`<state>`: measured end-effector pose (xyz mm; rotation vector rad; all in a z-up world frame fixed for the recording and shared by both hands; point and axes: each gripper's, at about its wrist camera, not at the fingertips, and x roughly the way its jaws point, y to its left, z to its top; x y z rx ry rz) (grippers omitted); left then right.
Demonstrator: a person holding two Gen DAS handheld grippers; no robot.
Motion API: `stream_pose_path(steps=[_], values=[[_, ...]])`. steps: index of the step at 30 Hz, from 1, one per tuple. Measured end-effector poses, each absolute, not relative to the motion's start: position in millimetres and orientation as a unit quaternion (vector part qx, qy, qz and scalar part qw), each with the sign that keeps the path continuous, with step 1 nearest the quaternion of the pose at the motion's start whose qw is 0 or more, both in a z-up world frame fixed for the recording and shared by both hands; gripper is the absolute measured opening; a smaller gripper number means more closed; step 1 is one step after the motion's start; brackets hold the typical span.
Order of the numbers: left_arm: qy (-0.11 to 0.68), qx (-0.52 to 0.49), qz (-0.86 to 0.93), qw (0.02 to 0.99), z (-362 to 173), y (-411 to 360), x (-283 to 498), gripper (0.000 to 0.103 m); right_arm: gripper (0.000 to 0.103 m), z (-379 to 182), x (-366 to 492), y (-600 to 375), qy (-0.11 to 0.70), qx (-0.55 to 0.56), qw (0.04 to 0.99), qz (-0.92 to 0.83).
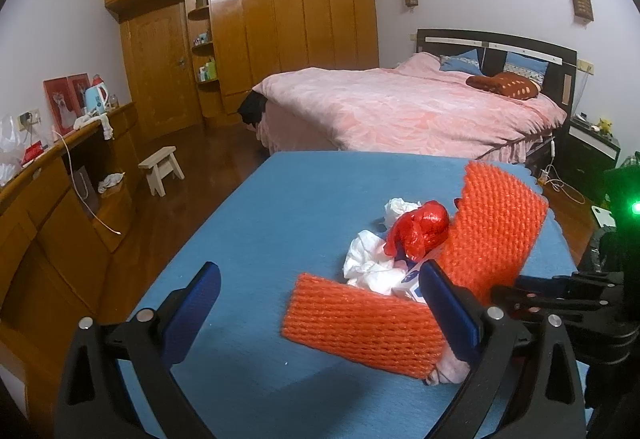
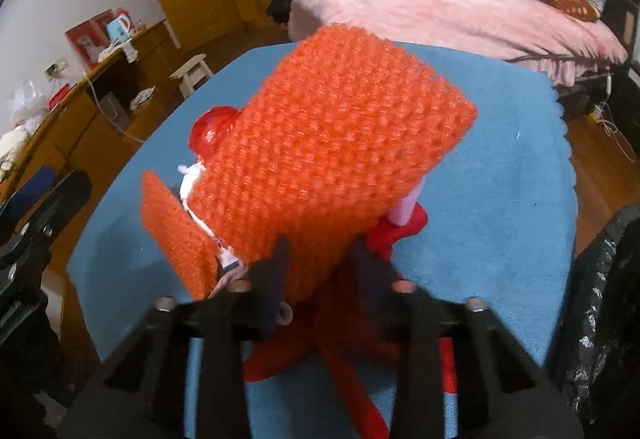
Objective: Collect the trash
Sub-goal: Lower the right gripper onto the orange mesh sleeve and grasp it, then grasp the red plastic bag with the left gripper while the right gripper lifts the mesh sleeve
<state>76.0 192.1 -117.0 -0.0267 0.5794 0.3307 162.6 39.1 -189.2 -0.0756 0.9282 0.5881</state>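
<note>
The right gripper (image 2: 318, 259) has its fingers closed on the lower edge of an orange foam-net sleeve (image 2: 332, 143), lifted above the blue-covered bench (image 2: 500, 179) near its right edge. The left gripper (image 1: 320, 303) stands wide open, a second orange foam-net sleeve (image 1: 360, 323) lying between its fingers, beside crumpled white tissue (image 1: 370, 259) and a red plastic bag (image 1: 420, 229).

From where I sit, the blue table top (image 1: 280, 207) fills the low centre. At one o'clock lies the bed with its pink quilt (image 1: 400, 107), blue pillows (image 1: 460, 61) and a dark red cushion (image 1: 504, 85) against the black headboard (image 1: 496, 43). At twelve o'clock the wooden wardrobe (image 1: 280, 23) covers the far wall. At ten o'clock a small pale stool (image 1: 160, 167) stands on the wood floor, and beyond it a long wooden sideboard (image 1: 60, 199) carries a light blue kettle (image 1: 96, 97) and a red picture (image 1: 66, 101)
</note>
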Motion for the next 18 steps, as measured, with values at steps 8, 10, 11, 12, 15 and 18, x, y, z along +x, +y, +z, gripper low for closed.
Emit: stream_pose_path(steps=[8, 10, 11, 12, 15, 18], values=[[0.289, -0.012, 0.155, 0.945, -120.0, 185.0, 74.8, 0.097, 0.011, -165.6, 150.9, 18.0, 0.409, -0.029, 0.864, 0.292], [0.287, -0.01, 0.153, 0.946, -118.6, 183.2, 74.6, 0.097, 0.011, -156.6, 149.1, 8.4, 0.398, -0.027, 0.87, 0.29], [0.286, -0.01, 0.151, 0.946, -118.1, 182.2, 75.0, 0.097, 0.011, -152.1, 147.7, 1.7, 0.393, -0.024, 0.873, 0.286], [0.286, -0.011, 0.148, 0.947, -117.9, 179.7, 76.3, 0.097, 0.011, -148.1, 148.2, -3.5, 0.39, -0.021, 0.876, 0.282], [0.286, -0.011, 0.14, 0.948, -117.8, 174.4, 78.8, 0.097, 0.011, -141.5, 147.8, -19.5, 0.382, -0.014, 0.884, 0.268], [0.288, -0.013, 0.128, 0.949, -118.4, 167.2, 85.2, 0.093, 0.011, -139.6, 151.3, -34.6, 0.379, -0.01, 0.891, 0.251]])
